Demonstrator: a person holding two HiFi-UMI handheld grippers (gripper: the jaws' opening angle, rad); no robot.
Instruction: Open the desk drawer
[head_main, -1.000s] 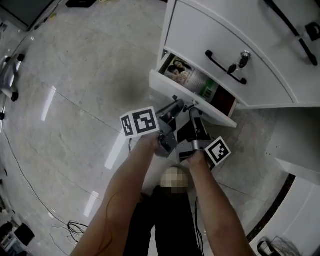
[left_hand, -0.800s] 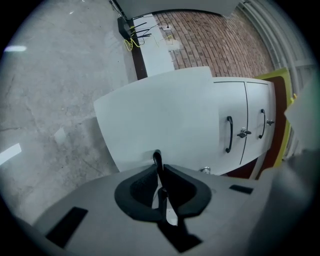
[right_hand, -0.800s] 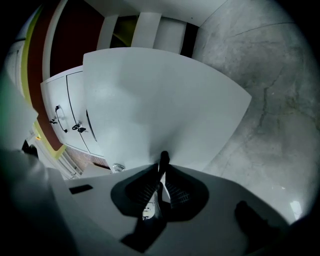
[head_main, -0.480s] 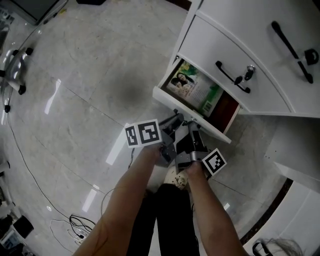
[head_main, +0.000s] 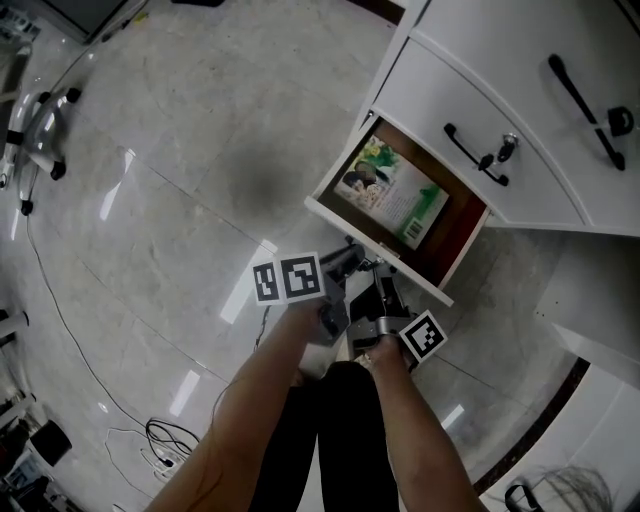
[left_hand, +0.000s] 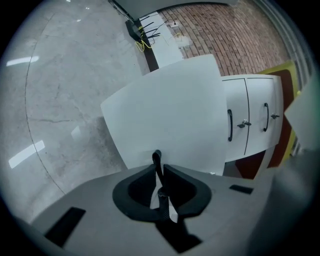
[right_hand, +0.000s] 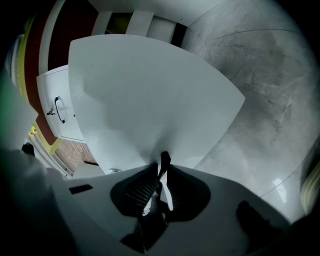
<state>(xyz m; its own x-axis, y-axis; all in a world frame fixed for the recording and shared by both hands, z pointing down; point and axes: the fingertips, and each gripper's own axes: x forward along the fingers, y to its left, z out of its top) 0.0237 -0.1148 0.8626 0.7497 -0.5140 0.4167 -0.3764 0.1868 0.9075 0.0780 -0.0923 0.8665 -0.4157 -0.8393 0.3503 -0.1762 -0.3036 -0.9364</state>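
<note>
- One left gripper (left_hand: 159, 172): jaws almost together, pinching the drawer's thin black handle (left_hand: 157, 159).
- One right gripper (right_hand: 161, 182): jaws clamped on the same handle.
- One drawer (head_main: 338, 220), pulled out of the white cabinet (head_main: 440, 90); one book (head_main: 392, 192) lies inside.
- Two door handles (head_main: 474, 156) (head_main: 578, 92) above the drawer.

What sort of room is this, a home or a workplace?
Probably an office or lab: a white desk with a pulled-out drawer holding a magazine, a polished stone floor with loose cables, and a brick wall.

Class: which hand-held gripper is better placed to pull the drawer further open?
Left, narrowly. The left hand-held gripper and the right hand-held gripper both clamp the handle, but the left's jaws look tighter.
</note>
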